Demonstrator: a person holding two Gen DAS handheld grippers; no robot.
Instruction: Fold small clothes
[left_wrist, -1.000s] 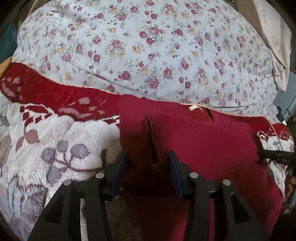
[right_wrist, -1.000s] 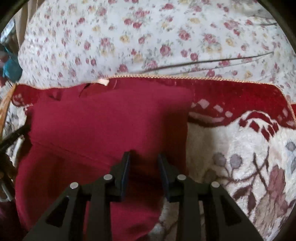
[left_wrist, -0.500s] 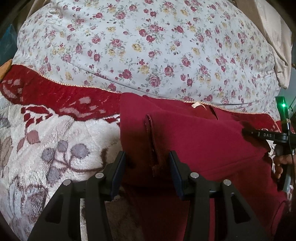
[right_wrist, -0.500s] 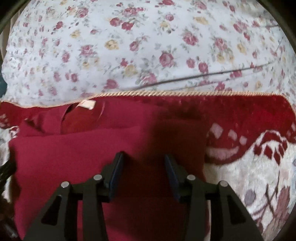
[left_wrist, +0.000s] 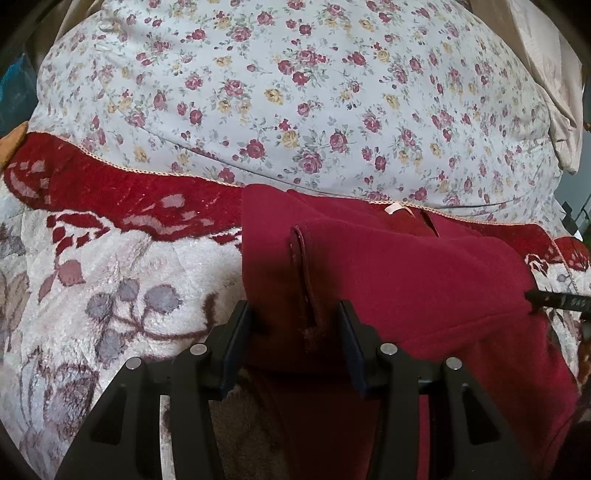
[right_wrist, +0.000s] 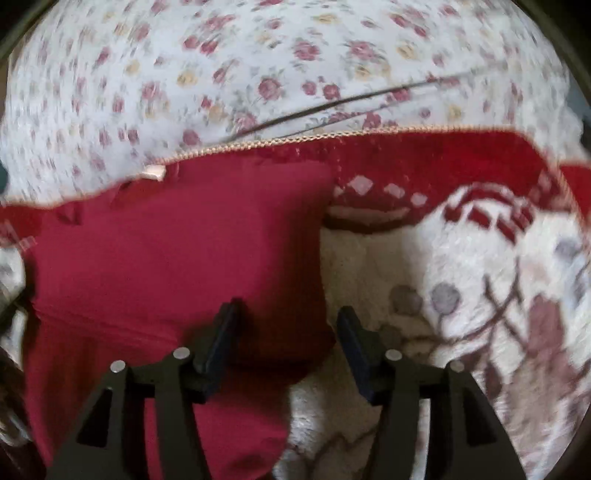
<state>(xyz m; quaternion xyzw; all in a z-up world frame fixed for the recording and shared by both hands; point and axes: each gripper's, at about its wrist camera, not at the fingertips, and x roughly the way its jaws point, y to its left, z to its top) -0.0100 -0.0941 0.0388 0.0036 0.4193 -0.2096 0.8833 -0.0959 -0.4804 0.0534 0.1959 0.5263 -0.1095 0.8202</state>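
Note:
A dark red garment (left_wrist: 406, 277) lies folded on the bed, its neck label (left_wrist: 393, 208) at the far edge. A sleeve is laid back over its left part. My left gripper (left_wrist: 293, 332) is closed on that folded left edge, and cloth fills the gap between its pads. In the right wrist view, which is blurred, the garment (right_wrist: 166, 258) shows its folded right edge. My right gripper (right_wrist: 284, 325) straddles that edge with its jaws opening. One pad is over the cloth and the other over the blanket, and neither presses. The right gripper's black tip (left_wrist: 554, 301) shows at the garment's right side.
A plush white and red patterned blanket (left_wrist: 129, 277) lies under the garment and reaches out on both sides (right_wrist: 461, 277). A bulky floral quilt (left_wrist: 295, 92) rises just behind the garment. A beige cloth (left_wrist: 546, 74) hangs at the far right.
The right gripper's jaws have spread and let go of the red fold. It swung in over the garment and came back to its right edge. The left gripper has not moved.

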